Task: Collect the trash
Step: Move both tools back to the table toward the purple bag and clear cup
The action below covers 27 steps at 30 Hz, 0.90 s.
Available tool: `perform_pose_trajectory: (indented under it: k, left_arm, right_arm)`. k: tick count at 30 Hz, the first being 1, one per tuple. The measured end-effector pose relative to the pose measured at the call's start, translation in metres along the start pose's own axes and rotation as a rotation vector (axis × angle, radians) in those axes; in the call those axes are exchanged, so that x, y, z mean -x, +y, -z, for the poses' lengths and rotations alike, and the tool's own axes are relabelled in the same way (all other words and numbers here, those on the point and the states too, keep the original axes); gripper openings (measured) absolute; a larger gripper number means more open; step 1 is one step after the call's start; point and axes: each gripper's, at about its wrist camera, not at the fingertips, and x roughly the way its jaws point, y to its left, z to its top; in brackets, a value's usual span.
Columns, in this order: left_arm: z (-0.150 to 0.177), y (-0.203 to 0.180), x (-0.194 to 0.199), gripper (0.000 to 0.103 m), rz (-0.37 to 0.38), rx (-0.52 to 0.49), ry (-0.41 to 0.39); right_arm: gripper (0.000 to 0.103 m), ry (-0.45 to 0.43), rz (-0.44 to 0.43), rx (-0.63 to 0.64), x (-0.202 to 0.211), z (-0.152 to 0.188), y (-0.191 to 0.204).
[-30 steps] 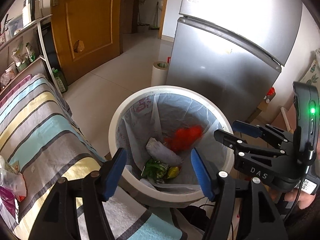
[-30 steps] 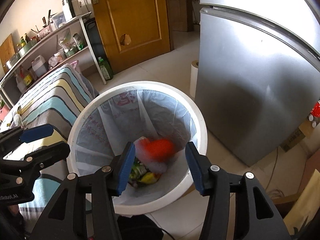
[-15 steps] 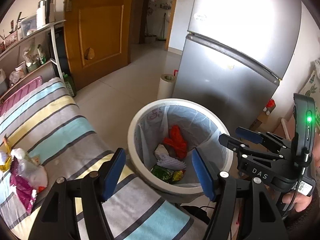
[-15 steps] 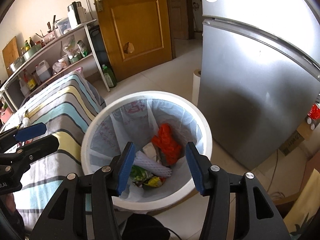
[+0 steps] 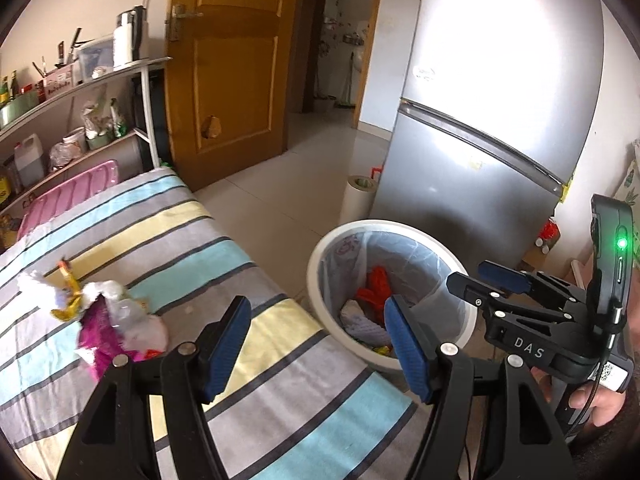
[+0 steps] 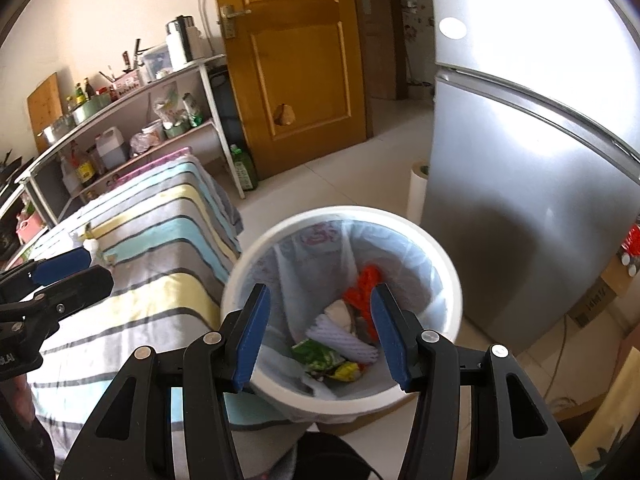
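Your left gripper [image 5: 316, 344] and right gripper [image 6: 318, 332] both gape empty (nothing between the pads). Beyond them, leftover trash [image 5: 108, 320] lies on the striped cloth [image 5: 208, 240]; farther right, the lined bin [image 6: 256, 264] holds wrappers.

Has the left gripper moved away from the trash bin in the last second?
Yes. The left gripper has pulled back from the trash bin, toward the wrappers on the striped cloth.

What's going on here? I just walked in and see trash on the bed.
A person is collecting trash with a tool in each hand. Both the left tool and right tool are open and empty. The white bin already holds wrappers; a wrapper pile remains on the striped bedcover.
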Motion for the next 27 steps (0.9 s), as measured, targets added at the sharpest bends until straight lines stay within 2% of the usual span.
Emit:
perform_pose_trajectory:
  k: [15, 22, 27]
  left_arm:
    - [0.024, 0.072, 0.044, 0.074, -0.126, 0.112, -0.051]
    - [0.048, 0.118, 0.059, 0.074, -0.211, 0.2, -0.037]
    - [0.058, 0.142, 0.06, 0.075, -0.243, 0.247, -0.026]
  right_arm:
    - [0.053, -0.027, -0.124, 0.089, -0.002, 0.001, 0.072]
    - [0.055, -0.023, -0.179, 0.137, -0.012, 0.001, 0.104]
    - [0.056, -0.001, -0.208, 0.172, -0.022, 0.002, 0.127]
